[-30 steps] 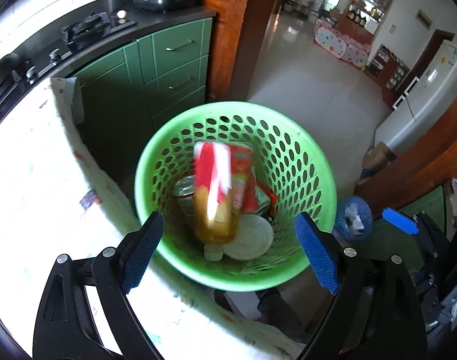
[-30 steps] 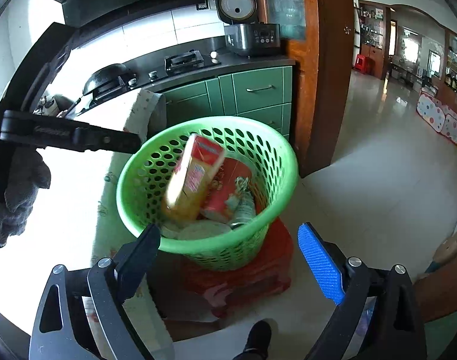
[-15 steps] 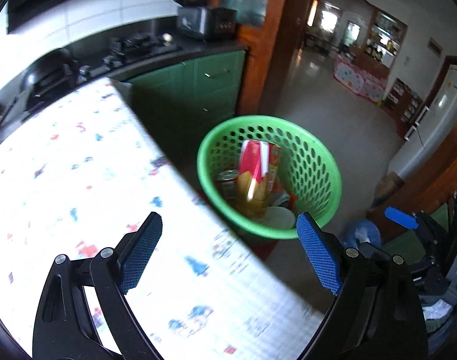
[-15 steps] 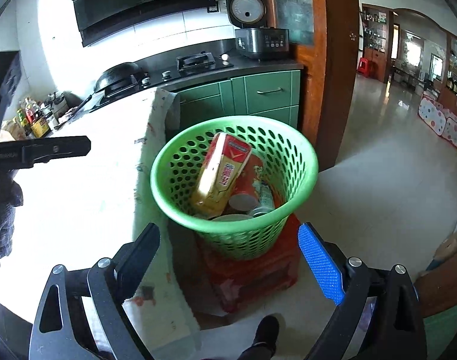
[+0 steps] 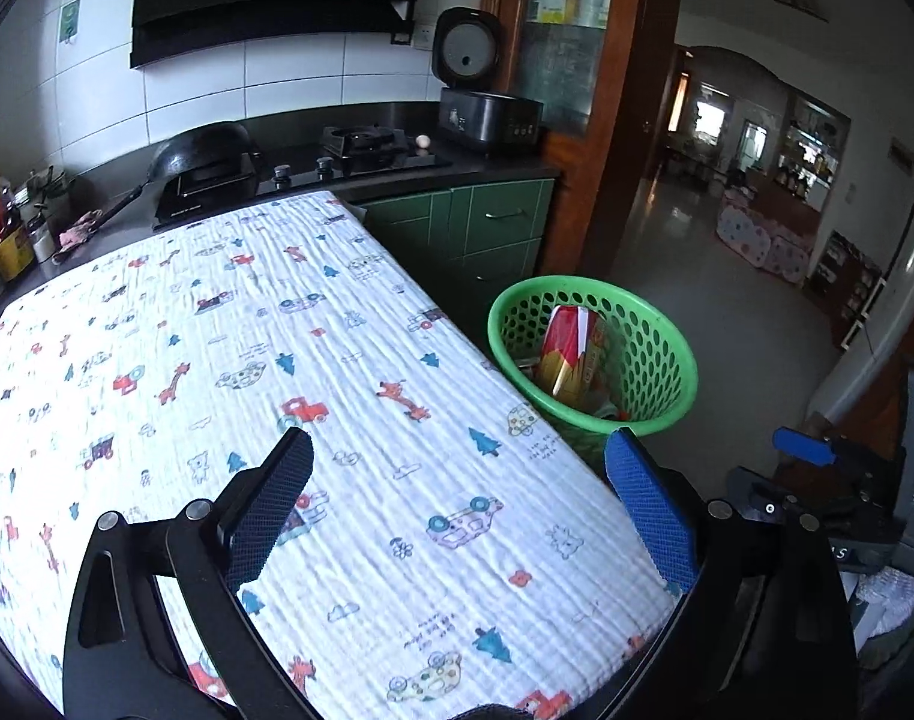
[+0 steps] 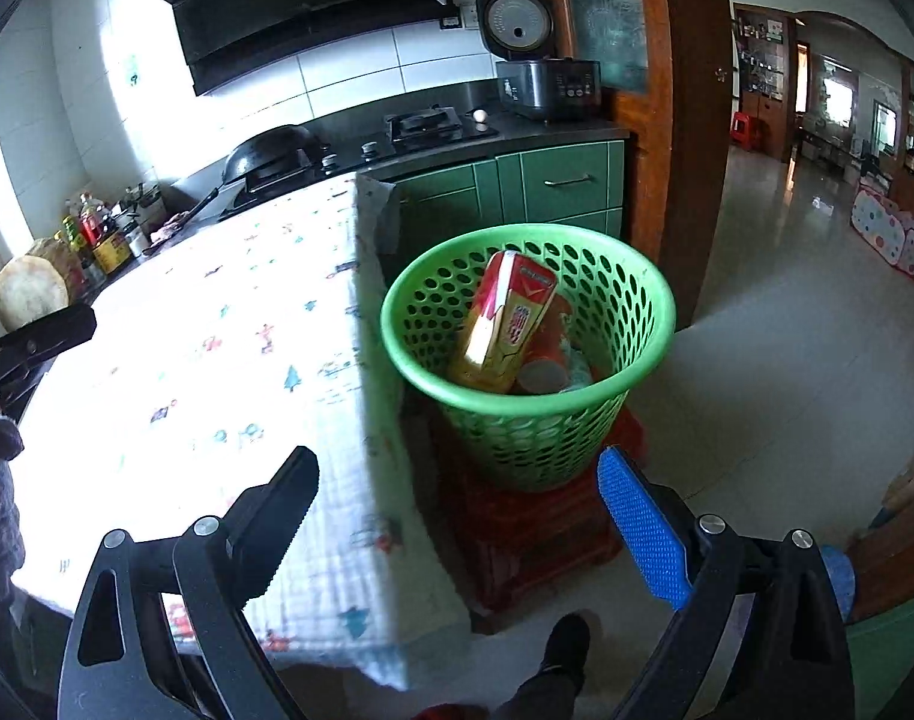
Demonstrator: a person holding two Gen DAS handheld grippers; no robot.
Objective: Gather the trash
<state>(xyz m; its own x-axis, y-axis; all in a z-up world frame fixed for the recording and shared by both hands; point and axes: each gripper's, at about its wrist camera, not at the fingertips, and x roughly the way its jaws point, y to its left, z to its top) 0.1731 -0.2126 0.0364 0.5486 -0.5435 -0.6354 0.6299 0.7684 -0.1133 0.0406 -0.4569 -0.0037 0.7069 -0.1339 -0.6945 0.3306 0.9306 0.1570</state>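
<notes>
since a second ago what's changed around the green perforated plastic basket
The left gripper has pulled back from over the green perforated plastic basket to above the cartoon-print tablecloth, jaws opening and empty. The right gripper backed off slightly, open. The red and yellow carton has settled, leaning inside the basket.

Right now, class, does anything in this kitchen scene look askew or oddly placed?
Yes: the green basket stands raised on a red crate beside the table, and the red-and-yellow carton leans tilted inside, poking above the rim.
</notes>
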